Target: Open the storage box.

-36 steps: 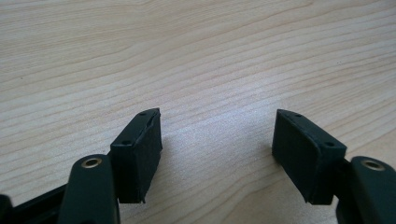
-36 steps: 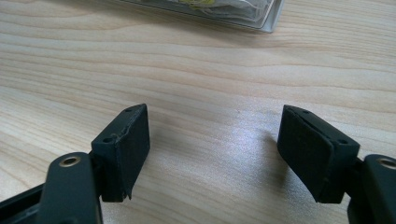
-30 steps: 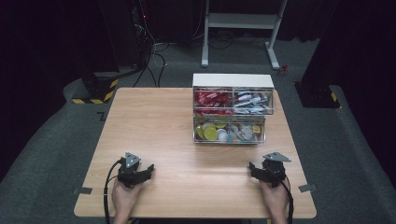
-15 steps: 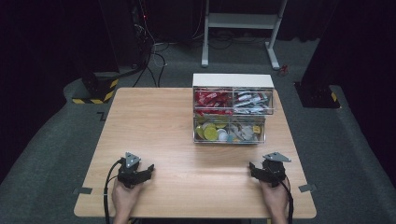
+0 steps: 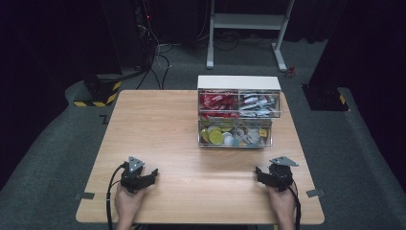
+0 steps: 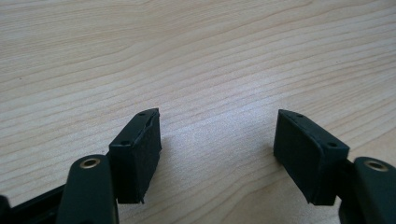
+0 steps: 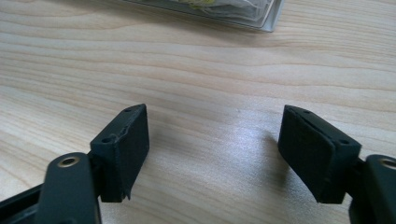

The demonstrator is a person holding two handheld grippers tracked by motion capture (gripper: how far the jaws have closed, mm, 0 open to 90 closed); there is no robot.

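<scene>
A clear-fronted drawer unit (image 5: 238, 112) with a white top stands at the far middle-right of the wooden table (image 5: 158, 124). Its upper drawers hold red and silver packets; the lower ones hold yellow and white round items. My left gripper (image 5: 149, 173) rests near the front left of the table, open, with bare wood between its jaws (image 6: 217, 140). My right gripper (image 5: 262, 172) rests near the front right, open and empty (image 7: 214, 140). The bottom edge of the drawer unit (image 7: 219, 14) shows at the top of the right gripper view.
The table stands on grey carpet. Beyond its far edge are a white metal frame (image 5: 249, 24), loose cables (image 5: 153, 57) and a black-and-yellow striped base (image 5: 98, 93). A dark stand (image 5: 325, 93) is off the far right corner.
</scene>
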